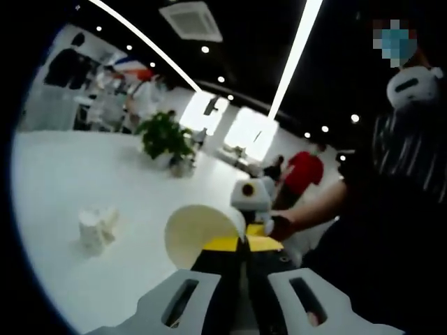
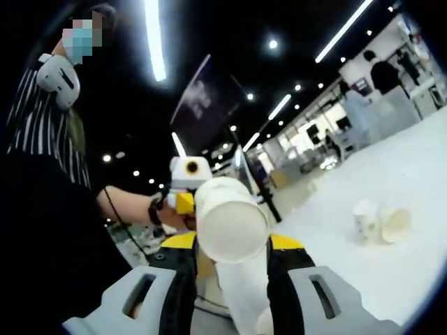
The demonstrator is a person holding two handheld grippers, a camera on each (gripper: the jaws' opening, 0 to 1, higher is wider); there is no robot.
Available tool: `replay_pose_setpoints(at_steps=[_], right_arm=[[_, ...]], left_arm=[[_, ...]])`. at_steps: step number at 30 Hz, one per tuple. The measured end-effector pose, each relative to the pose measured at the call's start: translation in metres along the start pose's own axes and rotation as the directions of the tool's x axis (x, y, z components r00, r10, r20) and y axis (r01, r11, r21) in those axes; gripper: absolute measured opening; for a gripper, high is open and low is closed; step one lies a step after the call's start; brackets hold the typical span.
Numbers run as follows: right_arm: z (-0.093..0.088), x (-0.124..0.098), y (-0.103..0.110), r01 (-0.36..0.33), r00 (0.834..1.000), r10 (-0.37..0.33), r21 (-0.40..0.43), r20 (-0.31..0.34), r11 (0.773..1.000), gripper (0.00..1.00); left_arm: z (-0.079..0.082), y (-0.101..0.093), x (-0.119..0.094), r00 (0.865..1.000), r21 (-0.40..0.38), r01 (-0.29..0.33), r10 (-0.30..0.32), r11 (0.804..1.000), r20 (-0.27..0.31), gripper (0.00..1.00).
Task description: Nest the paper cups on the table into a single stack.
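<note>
We note the left gripper (image 1: 243, 241) jaws clamped on a cup (image 1: 199, 234) rim, mouth open toward us; the right gripper (image 2: 232, 246) jaws clamped on a cup stack (image 2: 230, 230). Loose cups (image 2: 380, 222) lie on the tabletop (image 2: 398, 174). Rec.: align axes w/ mouths square before nesting.

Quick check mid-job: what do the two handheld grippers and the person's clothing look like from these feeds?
The left gripper and right gripper match: pale grey slotted bodies, black jaws with yellow patches near the tips. Each carries a white box on top. The person wears a dark striped top, and a dark band sits on one wrist.
</note>
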State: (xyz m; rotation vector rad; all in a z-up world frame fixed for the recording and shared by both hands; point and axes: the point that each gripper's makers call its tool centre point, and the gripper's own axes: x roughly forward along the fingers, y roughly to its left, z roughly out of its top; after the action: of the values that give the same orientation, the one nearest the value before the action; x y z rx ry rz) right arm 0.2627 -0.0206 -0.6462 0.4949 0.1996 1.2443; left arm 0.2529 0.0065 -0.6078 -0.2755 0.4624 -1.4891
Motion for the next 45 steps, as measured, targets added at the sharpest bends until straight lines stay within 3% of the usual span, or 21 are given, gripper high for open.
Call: replay_pose_setpoints(at_steps=[20, 25, 39, 45], right_arm=[[-0.009, -0.011, -0.006, 0.052, 0.998, -0.054, -0.052, -0.045, 0.997, 0.49], [-0.006, -0.019, -0.014, 0.102, 0.994, -0.104, -0.069, -0.027, 0.992, 0.57], [-0.001, -0.051, -0.049, 0.267, 0.960, -0.278, -0.177, -0.041, 0.947, 0.78], [-0.003, -0.058, -0.058, 0.315, 0.940, -0.336, -0.231, -0.057, 0.920, 0.95]], left_arm=[[0.011, 0.006, 0.001, 1.000, 0.038, -0.007, 0.007, 0.999, -0.012, 0.00], [0.015, 0.008, 0.001, 1.000, 0.059, -0.020, 0.021, 0.998, -0.019, 0.00], [0.010, 0.020, -0.004, 0.991, 0.147, -0.070, 0.085, 0.987, -0.099, 0.00], [0.005, 0.021, 0.000, 0.978, 0.203, -0.058, 0.096, 0.978, -0.185, 0.00]])
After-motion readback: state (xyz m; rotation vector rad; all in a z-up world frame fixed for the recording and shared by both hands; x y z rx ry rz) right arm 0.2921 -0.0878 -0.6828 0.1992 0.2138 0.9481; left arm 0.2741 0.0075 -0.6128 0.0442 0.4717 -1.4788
